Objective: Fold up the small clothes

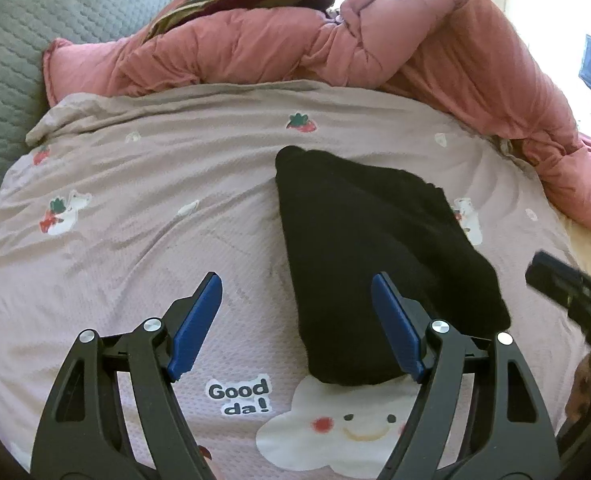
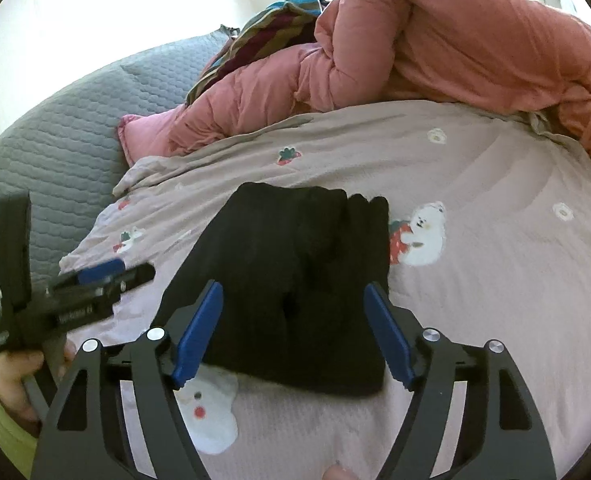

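Left claw and right claw: both apart, clamping nothing, above bed; black garment, lower centre of frame, lies folded into a compact wedge, apparently finished or needing one more fold.

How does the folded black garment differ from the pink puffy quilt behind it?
The folded black knit garment lies flat and compact on the printed sheet; the pink padded quilt is bunched in a thick, rumpled heap. The garment is small; the quilt spans the bed's far side. Neither gripper touches either.
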### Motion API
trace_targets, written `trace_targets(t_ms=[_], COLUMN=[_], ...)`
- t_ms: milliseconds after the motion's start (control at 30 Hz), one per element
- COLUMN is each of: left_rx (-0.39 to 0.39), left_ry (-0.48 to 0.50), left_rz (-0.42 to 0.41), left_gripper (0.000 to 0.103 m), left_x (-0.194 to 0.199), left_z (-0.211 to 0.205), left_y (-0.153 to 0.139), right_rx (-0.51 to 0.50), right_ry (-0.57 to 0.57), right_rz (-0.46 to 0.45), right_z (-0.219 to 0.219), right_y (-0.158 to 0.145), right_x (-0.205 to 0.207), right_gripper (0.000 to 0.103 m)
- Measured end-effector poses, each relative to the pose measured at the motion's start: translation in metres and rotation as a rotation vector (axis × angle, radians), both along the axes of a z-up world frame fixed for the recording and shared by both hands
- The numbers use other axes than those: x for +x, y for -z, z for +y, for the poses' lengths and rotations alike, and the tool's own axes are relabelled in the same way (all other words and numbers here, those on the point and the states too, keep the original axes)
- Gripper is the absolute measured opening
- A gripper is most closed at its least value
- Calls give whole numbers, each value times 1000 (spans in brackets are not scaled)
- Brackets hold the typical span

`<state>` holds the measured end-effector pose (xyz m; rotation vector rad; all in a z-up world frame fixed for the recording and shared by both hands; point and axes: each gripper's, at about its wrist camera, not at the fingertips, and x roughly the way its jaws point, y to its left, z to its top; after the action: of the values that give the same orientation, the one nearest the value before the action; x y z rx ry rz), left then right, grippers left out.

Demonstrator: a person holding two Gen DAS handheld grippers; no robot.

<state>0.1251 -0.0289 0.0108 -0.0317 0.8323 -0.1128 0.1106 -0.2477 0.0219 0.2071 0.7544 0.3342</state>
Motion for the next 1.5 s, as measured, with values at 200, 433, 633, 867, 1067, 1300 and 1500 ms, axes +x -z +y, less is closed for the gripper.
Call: trace_targets(t_ms=[200,433,633,867,1067,1300,1500], left_rx=[-12,-29,-45,-70,-83,-97,-103], left_ry=[-14,-20,-32,-31,-3,3,8], left_rz=[27,31,39,43,41,29,14], left_gripper=[69,69,69,69,69,69,69], left_x=[4,1,-3,-4,-6,-4,2], left_z=[8,16,25,31,27,22,17], left_y=[13,19,25,28,32,33,29], right_rx=[14,21,46,65,72,73,16], right_ry=[17,26,1,19,33,30,-8], right_rz=[34,46,111,206,262,291,241], right_z=[-4,-5,-1,0,-4,-2,14], right_y=[-2,-1,10,30,43,54,48], right_x=[27,37,52,84,105,119,120], right_gripper=[72,73,73,76,76,66,28])
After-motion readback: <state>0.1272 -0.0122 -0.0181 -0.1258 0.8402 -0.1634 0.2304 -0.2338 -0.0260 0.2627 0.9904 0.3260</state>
